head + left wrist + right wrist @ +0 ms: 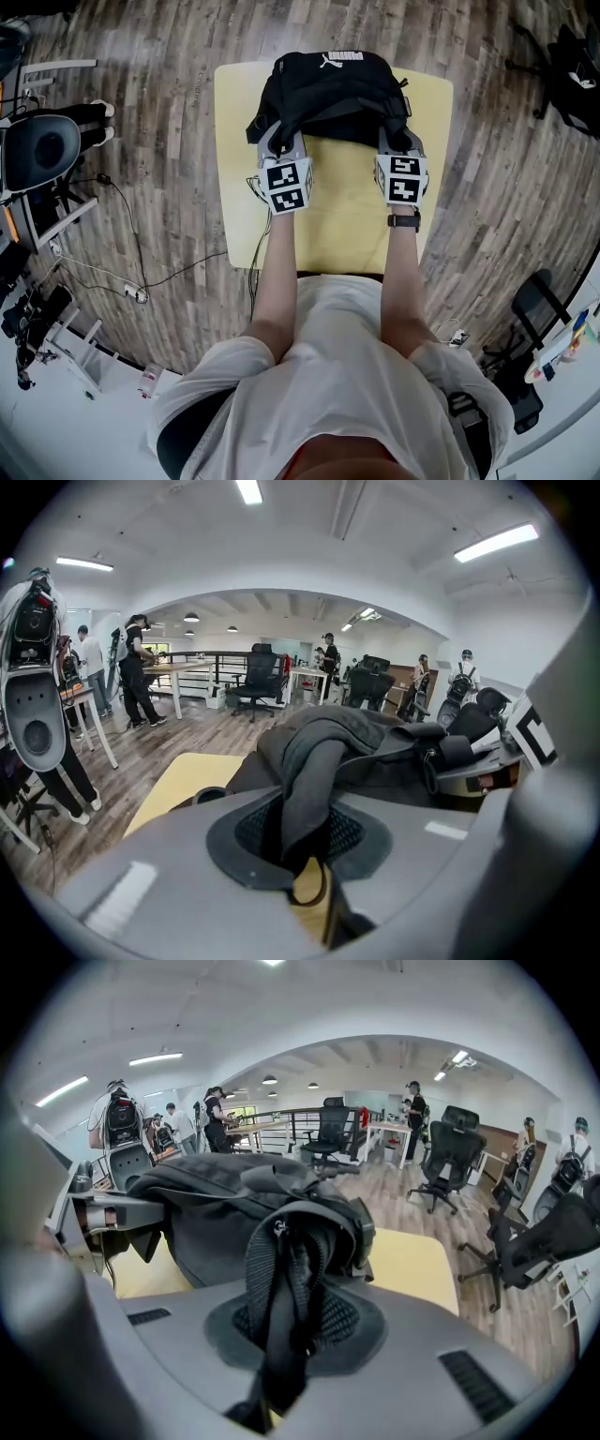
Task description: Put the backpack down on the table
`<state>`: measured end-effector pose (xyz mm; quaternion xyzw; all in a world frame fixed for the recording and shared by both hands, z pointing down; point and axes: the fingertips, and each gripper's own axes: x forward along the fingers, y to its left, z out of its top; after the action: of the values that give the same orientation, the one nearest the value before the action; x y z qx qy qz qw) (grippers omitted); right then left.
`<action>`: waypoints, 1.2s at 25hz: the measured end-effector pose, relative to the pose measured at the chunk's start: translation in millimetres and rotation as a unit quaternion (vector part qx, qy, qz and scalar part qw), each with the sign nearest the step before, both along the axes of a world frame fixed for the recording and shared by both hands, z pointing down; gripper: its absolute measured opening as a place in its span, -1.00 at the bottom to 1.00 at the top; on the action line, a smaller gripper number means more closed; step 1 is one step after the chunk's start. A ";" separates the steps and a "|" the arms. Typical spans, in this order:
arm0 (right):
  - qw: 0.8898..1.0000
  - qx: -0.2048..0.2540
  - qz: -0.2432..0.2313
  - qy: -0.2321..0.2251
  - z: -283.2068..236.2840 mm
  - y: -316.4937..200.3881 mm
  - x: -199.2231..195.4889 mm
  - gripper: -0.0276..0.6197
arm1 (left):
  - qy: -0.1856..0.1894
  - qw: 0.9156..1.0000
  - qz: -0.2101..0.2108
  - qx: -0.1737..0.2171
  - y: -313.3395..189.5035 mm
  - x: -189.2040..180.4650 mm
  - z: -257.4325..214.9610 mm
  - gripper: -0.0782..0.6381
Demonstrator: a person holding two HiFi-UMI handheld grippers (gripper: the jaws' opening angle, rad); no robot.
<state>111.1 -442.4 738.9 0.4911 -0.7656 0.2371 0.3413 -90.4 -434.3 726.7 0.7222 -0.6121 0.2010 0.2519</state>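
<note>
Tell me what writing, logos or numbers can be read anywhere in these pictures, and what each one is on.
"PUMA", in white beside a leaping-cat logo, on the top of the black backpack, seen in the head view.
Cubes on the left tool and right tool: black-and-white square patterns only, no letters or numbers.
Left and right gripper views: no legible text; anything in the room behind is too small or blurred to read.

Black backpack [328,89], white logo on top, slumped at far end of yellow tabletop [342,202], straps stretched nearward.

Bright, even; ceiling strip lights [497,542] (fisheye edges dark).
</note>
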 end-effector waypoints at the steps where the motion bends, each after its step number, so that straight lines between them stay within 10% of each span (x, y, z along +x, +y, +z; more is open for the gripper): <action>1: 1.000 -0.002 0.000 0.001 3.7 1.6 0.2 -0.81 | -0.008 1.000 0.003 -0.008 2.3 0.1 5.7 -0.63; 15: 0.999 -0.023 0.034 -0.034 23.0 14.1 7.0 -0.48 | -0.049 0.994 0.024 -0.092 19.5 -11.6 54.1 -0.34; 21: 0.997 -0.007 0.058 -0.041 3.5 20.4 13.5 -0.02 | -0.032 0.993 0.045 -0.102 29.5 -17.9 43.6 -0.02; 30: 0.997 0.038 0.061 -0.039 -43.5 36.2 14.5 0.05 | 0.026 0.996 0.047 -0.065 43.9 -19.9 -2.1 0.24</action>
<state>125.6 -406.3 695.4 0.5401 -0.7553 0.2471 0.2771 -110.3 -390.5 724.6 0.7374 -0.5562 0.2331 0.3042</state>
